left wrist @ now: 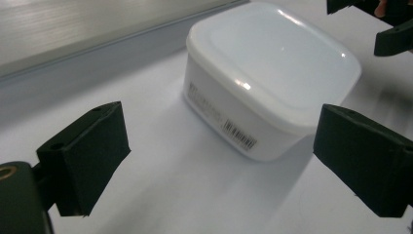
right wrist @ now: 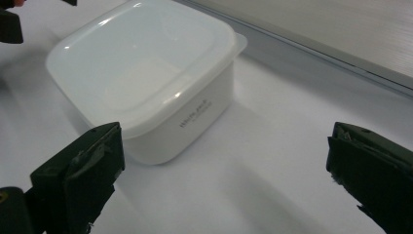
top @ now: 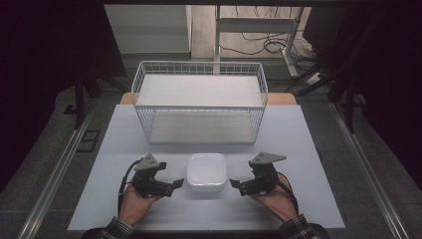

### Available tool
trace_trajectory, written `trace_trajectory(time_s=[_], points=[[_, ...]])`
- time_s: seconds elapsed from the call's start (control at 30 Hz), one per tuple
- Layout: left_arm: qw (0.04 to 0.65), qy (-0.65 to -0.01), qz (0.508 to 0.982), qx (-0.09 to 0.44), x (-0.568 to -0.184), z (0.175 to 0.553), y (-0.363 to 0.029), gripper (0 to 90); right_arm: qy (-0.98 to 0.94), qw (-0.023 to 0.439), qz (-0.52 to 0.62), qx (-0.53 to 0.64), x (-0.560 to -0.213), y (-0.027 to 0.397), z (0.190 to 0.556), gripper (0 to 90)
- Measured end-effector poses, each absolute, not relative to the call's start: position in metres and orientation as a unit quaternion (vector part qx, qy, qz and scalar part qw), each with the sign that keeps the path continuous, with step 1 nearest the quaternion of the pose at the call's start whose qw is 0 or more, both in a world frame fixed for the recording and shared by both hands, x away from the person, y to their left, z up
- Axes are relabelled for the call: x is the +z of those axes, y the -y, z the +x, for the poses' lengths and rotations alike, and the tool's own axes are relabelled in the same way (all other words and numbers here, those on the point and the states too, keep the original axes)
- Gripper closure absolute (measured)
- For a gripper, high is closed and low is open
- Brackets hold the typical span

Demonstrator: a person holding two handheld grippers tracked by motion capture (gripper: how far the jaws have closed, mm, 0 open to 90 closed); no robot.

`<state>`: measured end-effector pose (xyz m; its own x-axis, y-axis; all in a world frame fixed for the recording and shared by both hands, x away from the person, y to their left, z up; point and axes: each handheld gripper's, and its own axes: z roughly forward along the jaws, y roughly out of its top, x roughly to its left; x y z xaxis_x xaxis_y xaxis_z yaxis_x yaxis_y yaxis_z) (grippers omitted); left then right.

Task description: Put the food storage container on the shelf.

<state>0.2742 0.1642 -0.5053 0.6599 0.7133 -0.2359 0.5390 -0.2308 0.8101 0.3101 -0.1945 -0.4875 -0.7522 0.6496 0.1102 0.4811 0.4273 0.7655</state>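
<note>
— Sitting square on the white table, is that the white lidded box?

— Yes, near the front edge, lid on, between the two tools and touching neither. The wire basket stands well behind it, farther up the table.

— How does the left gripper stand?

— Held in the person's left hand, pointing inward at the box from its left side. Seen along its own view, the jaws are spread wide with bare table between them; the box lies ahead, beyond the pads, and nothing is gripped.

— And the right gripper?

— Much the same from the other side, in the right hand. Its jaws gape as wide as they go and hold nothing. In its own view the box sits ahead and toward the left-hand pad, close to it, though I cannot tell for sure whether that pad brushes the wall.

— Any marking on the box?

— A barcode label on the side wall facing the left tool, and small print on the side facing the right one, too small to read.
</note>
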Motion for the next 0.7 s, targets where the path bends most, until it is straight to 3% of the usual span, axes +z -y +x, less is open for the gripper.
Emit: trace_trajectory(time_s=[0.2,0.53,0.63,0.7], points=[[0.470,-0.385,0.790,0.081,-0.501,0.287,-0.153,9.5,-0.842,0.078,0.338,0.413,-0.484,0.183,0.321,10.7],[0.461,-0.371,0.804,0.056,-0.510,0.316,-0.133,8.7,-0.853,0.054,0.322,0.406,-0.485,0.154,0.338,12.8],[0.479,-0.378,0.792,0.020,-0.517,0.318,-0.135,11.1,-0.852,0.031,0.326,0.407,-0.490,0.149,0.342,12.1],[0.493,-0.374,0.785,-0.013,-0.520,0.317,-0.137,16.2,-0.850,0.011,0.331,0.410,-0.491,0.149,0.343,16.9]])
